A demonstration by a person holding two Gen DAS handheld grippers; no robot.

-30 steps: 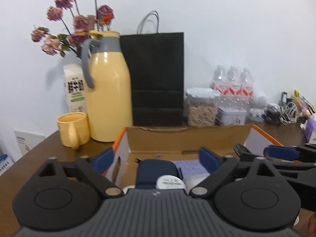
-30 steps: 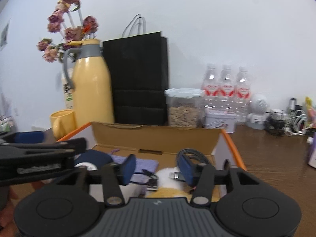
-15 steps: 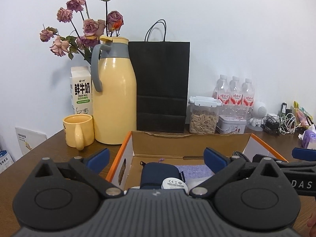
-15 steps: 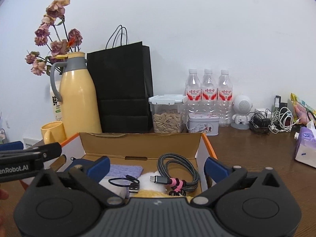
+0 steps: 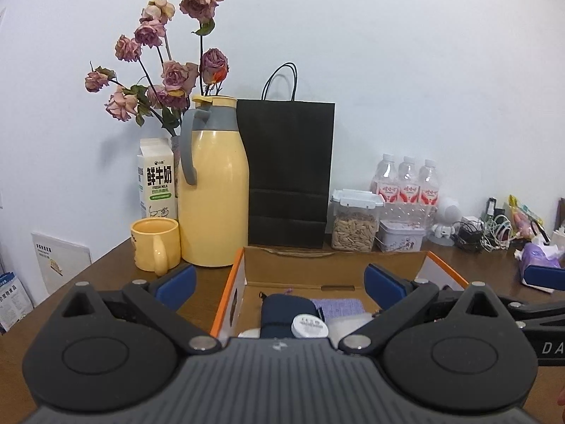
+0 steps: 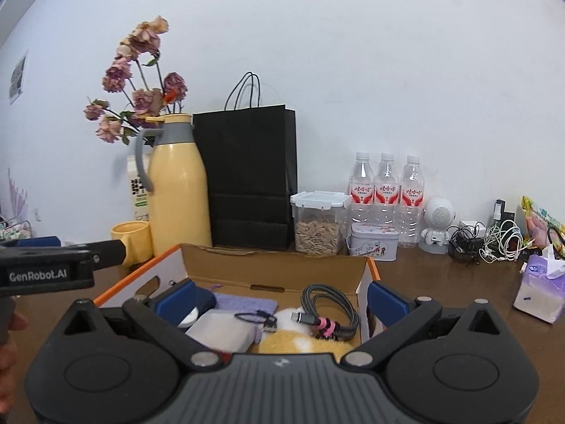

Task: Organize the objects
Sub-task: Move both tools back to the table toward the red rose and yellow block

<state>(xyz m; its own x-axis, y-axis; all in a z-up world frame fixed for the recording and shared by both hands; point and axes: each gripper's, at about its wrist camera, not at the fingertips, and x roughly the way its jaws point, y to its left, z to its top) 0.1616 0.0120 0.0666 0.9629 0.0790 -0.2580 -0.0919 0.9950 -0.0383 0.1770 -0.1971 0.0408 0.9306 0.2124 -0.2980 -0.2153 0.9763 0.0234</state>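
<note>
An open cardboard box [image 5: 332, 268] with orange edges sits on the brown table. Inside it I see a navy pouch [image 5: 287, 309], a round white item [image 5: 310, 327] and a purple cloth [image 5: 339, 309]. My left gripper [image 5: 279, 282] is open above the box's near left side, holding nothing. In the right wrist view the box [image 6: 275, 268] also holds a coiled braided cable [image 6: 328, 304], a thin black cable [image 6: 257, 318], a white case [image 6: 220, 332] and a yellow plush [image 6: 303, 342]. My right gripper [image 6: 281, 300] stands wide open over these, pads apart from the cable.
Along the wall behind the box stand a yellow jug [image 5: 212, 194], yellow mug [image 5: 155, 243], milk carton [image 5: 157, 183], black paper bag [image 5: 289, 176], seed jar [image 5: 355, 226], tin [image 6: 374, 242] and water bottles [image 6: 386, 190]. Tangled chargers [image 6: 494, 240] and a tissue pack [image 6: 540, 289] lie right.
The right gripper opened wide and let go of the braided cable, which now lies in the box. Both grippers drew back and rose away from the box.
</note>
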